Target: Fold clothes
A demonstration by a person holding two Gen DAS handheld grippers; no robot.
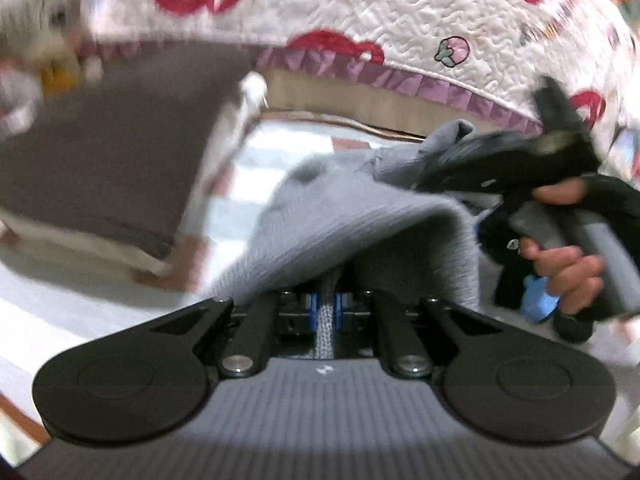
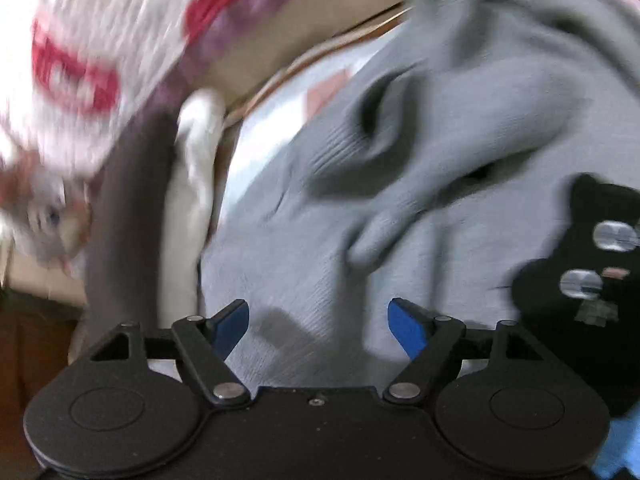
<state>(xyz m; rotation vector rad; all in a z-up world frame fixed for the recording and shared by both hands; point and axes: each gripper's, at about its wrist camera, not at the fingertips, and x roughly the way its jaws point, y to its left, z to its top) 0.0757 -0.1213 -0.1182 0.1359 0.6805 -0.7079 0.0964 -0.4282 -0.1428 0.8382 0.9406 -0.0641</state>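
Bedside: left gripper [image 1: 323, 312] pinching sweater [image 1: 340, 216]

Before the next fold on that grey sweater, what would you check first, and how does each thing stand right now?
1. Left gripper shut on the sweater: ok, knit pinched between its blue pads.
2. Right gripper free: ok, pads apart, nothing pinched, sweater below.
3. Sweater flat enough to fold: not ok, it is bunched in deep creases.
4. Right hand clear of the cloth: cannot tell, the view is blurred.
5. Brown folded stack out of the way: ok, it lies apart to the side.
6. Which edge the left gripper holds: cannot tell.
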